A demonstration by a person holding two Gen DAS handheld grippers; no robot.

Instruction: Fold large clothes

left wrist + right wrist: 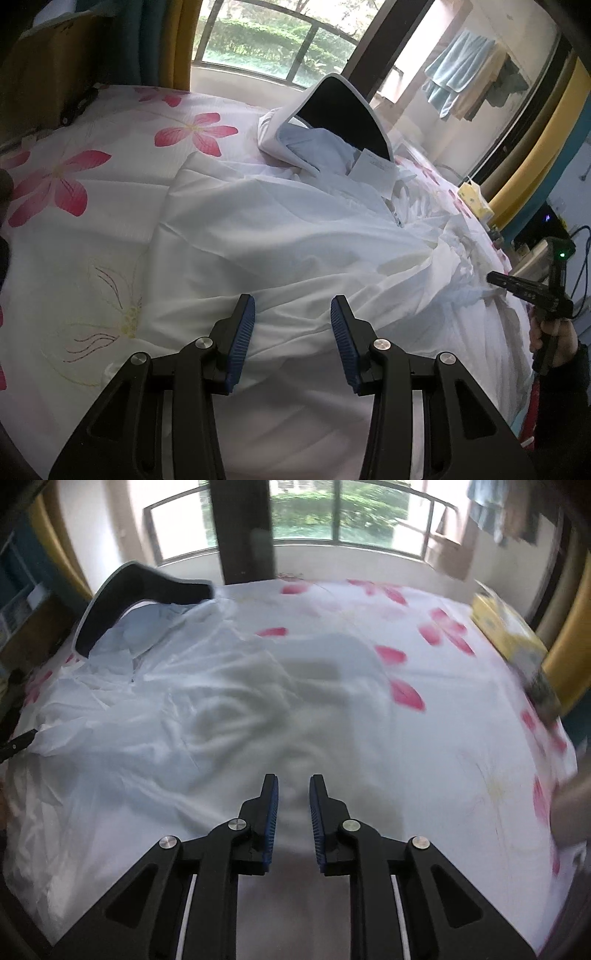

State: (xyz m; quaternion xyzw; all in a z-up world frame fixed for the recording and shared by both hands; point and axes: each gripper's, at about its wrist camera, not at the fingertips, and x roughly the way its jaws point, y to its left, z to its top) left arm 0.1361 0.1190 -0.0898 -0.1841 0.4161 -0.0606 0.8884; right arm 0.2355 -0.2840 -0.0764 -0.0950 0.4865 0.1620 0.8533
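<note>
A large white garment [280, 236] with a pale blue lining and a dark stiff collar [343, 114] lies spread and wrinkled on the flowered bed sheet [92, 177]. My left gripper [292, 301] is open and empty just above its near hem. The right gripper shows at the far right of the left wrist view [491, 277], beside the garment's bunched edge. In the right wrist view the garment [177, 716] fills the left half, collar [122, 602] at far left. My right gripper [293, 779] is open with a narrow gap, empty, above the fabric. That view is blurred.
A yellow box [513, 635] sits on the bed's far right edge and also shows in the left wrist view [474, 203]. A paper tag [373, 171] lies by the collar. A window [273, 40] lies beyond the bed. Clothes [465, 81] hang at the back right.
</note>
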